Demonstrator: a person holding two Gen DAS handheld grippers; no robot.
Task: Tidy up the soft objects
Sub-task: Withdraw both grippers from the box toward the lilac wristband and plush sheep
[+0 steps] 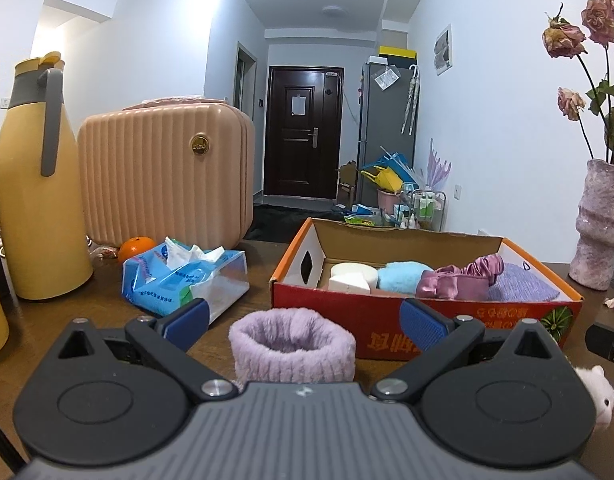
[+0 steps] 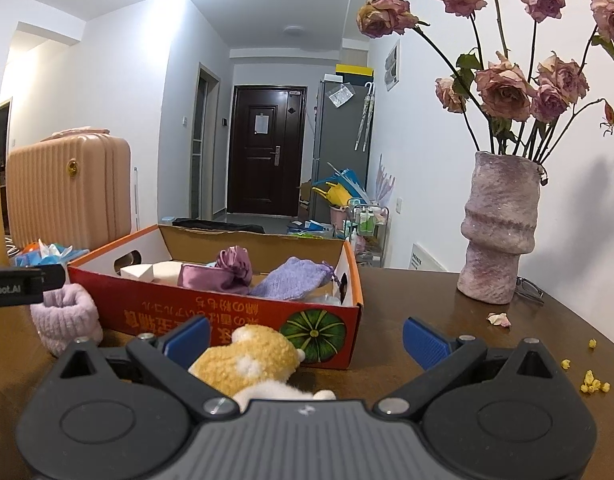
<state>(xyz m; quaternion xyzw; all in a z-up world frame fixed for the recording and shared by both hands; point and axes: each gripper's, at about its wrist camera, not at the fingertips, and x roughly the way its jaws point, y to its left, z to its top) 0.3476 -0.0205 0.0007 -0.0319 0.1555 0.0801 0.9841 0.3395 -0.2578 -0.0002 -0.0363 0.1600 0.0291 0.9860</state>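
Both grippers spread wide: left gripper [image 1: 303,314] around the cuff [image 1: 292,343], right gripper [image 2: 305,336] around the plush [image 2: 251,362], low center, box [image 2: 227,312] behind.

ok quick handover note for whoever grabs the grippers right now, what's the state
Left gripper: open, empty, jaws either side of the fluffy lilac band, which stands on the table in front of the box.
Right gripper: open, empty, the yellow plush toy lies between its fingers, nearer the left one, not gripped.
Cardboard box: already holds the white sponges, blue puff, pink satin scrunchie and purple knit pouch.
Left to do: grip the band and the toy, put both in the box.
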